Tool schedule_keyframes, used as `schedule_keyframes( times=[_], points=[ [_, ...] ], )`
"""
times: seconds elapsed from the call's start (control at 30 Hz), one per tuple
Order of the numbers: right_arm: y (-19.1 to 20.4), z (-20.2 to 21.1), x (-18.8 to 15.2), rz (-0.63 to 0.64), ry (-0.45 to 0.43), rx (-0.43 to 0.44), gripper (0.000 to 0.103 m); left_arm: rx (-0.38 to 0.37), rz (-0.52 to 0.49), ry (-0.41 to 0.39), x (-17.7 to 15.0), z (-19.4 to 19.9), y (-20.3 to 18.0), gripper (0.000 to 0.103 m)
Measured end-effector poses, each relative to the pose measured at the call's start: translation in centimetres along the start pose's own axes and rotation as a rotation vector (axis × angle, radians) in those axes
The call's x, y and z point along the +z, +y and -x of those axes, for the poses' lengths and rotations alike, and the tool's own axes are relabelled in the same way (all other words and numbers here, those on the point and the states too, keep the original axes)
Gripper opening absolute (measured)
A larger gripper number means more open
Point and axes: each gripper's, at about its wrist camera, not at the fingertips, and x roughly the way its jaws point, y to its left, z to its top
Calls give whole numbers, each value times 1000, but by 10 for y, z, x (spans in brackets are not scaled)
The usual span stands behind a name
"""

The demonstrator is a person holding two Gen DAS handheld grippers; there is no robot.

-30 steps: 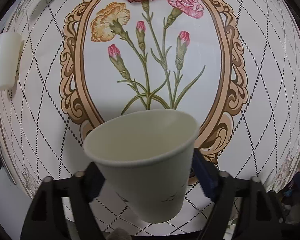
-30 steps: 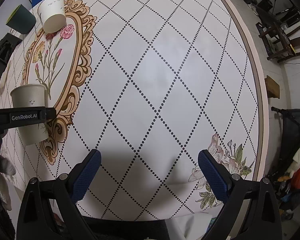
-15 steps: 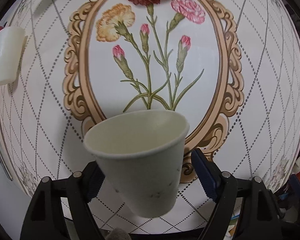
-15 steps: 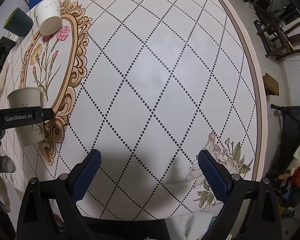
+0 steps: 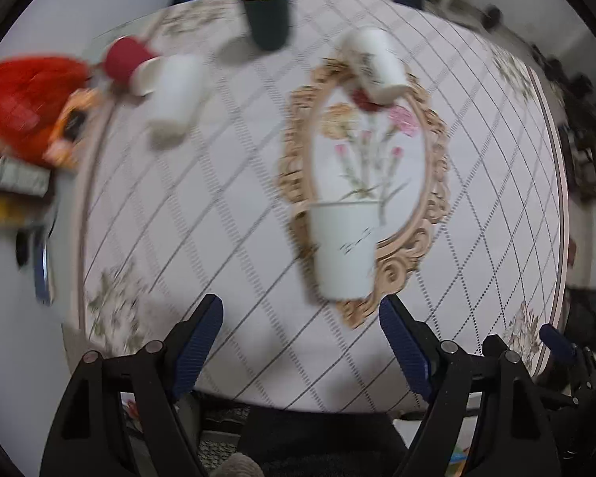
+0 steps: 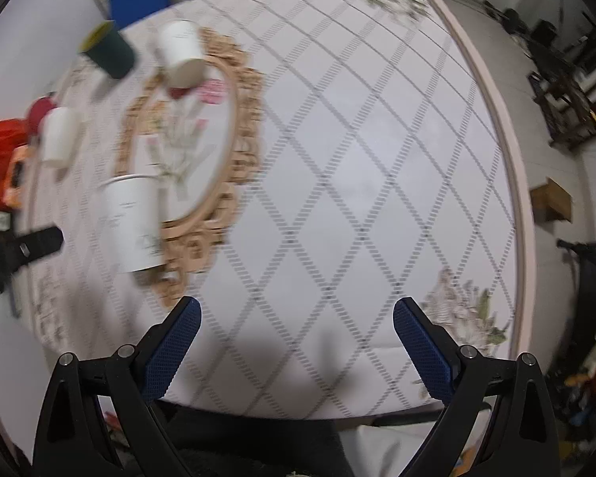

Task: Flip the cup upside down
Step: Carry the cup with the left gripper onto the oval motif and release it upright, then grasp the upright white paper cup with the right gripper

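The paper cup is seen standing mouth-up on the tabletop, at the near end of the floral oval, just ahead and right of the left tongs, nearer than the right tongs; both are spread and empty

Dark chairs and a wooden stool stand on pale floor.

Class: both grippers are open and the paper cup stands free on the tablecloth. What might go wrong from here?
1. The paper cup seems rim-up, so the flip may be left undone.
2. Both views are blurred by motion; a fast left gripper might knock the light cup over.
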Motion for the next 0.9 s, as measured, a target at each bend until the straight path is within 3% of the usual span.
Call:
schedule_keyframes(
  times=[0.07,0.33,0.53,0.73,0.9],
  points=[
    [16,7,-5,24,-8,36,100,3,44,-6,6,21,4,80],
    [83,9,-11,91,5,89,100,8,129,2,-10,11,70,80],
    [122,-10,11,98,15,34,100,25,138,12,2,-13,108,80],
    [148,-49,43,45,40,-12,99,43,113,69,7,-49,111,80],
    [155,-88,61,-11,115,-10,84,80,89,132,5,-71,106,80]
  ],
)
